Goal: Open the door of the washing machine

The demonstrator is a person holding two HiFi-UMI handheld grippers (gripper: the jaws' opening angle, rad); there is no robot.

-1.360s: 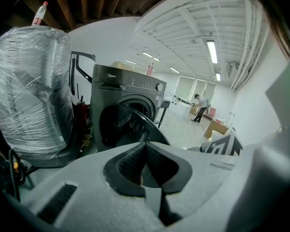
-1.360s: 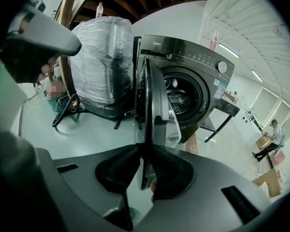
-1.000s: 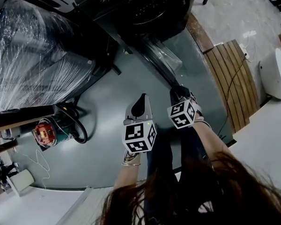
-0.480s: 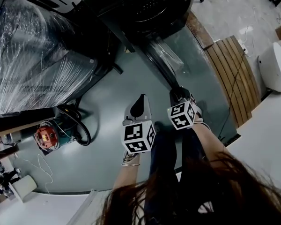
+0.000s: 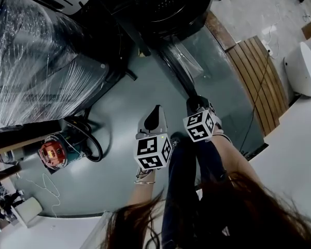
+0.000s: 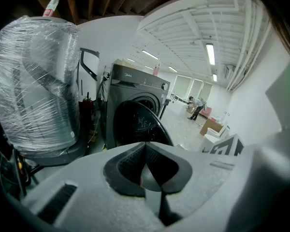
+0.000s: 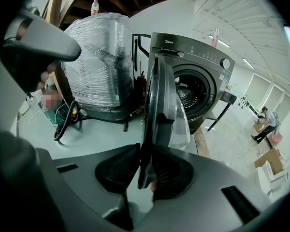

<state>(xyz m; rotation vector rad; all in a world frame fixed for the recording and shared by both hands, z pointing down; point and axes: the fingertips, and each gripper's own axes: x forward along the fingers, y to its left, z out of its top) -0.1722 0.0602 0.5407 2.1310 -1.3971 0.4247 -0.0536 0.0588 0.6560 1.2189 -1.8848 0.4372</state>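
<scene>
**Hand pose.** In the head view both forearms reach forward from the bottom of the frame, side by side and close together.

The right gripper (image 5: 194, 100) is angled steeply down, with its marker cube facing the camera. In the right gripper view, the right gripper (image 7: 144, 173) has its pads clamped on the free edge of the door (image 7: 159, 100), which stands upright between them.

The left gripper (image 5: 155, 109) sits just beside the right one at a shallower downward angle. It hangs above the grey-green floor (image 5: 114, 113), apart from the door (image 5: 179, 69). In the left gripper view, the left gripper (image 6: 146, 151) has its jaws pressed together with nothing between them.

**Task item.** The washing machine (image 5: 166, 7) stands at the top of the head view, next to a bulky item wrapped in plastic film (image 5: 36, 61). Its door is swung well out from the drum opening, and its free edge ends at the right gripper.

**Change since the earlier frames.**
- Both grippers hold nearly the same place in the head view as a second ago.
- The right grip on the door edge is unchanged.
- The washing machine and the slatted wooden platform (image 5: 254, 79) have shifted slightly upward in the frame.
- The door edge now runs a little steeper.
</scene>
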